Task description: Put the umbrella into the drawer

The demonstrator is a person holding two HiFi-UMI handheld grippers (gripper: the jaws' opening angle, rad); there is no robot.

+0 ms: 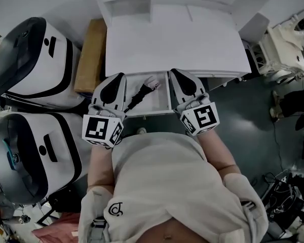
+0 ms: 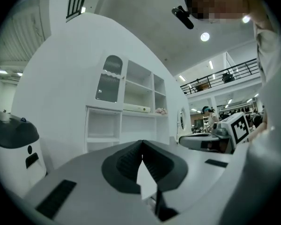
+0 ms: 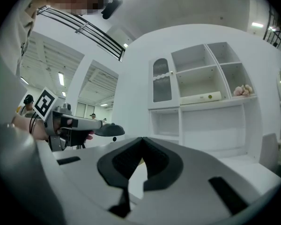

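Holding nothing, the left gripper [image 2: 142,146] has its dark ribbed pads pressed together at the tip, clenched on air, and points level at a white open-shelf cabinet [image 2: 131,107]. The right gripper [image 3: 141,145] is the same: jaws closed tight, nothing between them.

In the head view both sit side by side just above the front of the white pulled-out drawer [image 1: 161,99], one near each front corner. The dark folded fabric umbrella [image 1: 138,95] lies diagonally inside the drawer, pale pinkish end toward the back, dark end close to the front rim by the left gripper. Neither gripper touches it. The drawer sticks out from under the white flat desk top [image 1: 172,44]. A brown cardboard box [image 1: 91,54] stands beside the desk, with two big white-and-black rounded machine housings [image 1: 35,59] further left.

Placing looks done, with the drawer open.

Risks if the drawer gets pushed shut:
- The closed jaw tips could skid off the front panel.
- A one-sided shove could rack the drawer.
- The loose, slanted umbrella could ride up and jam against the desk edge.

I can't tell whether the umbrella sits fully below the rim.
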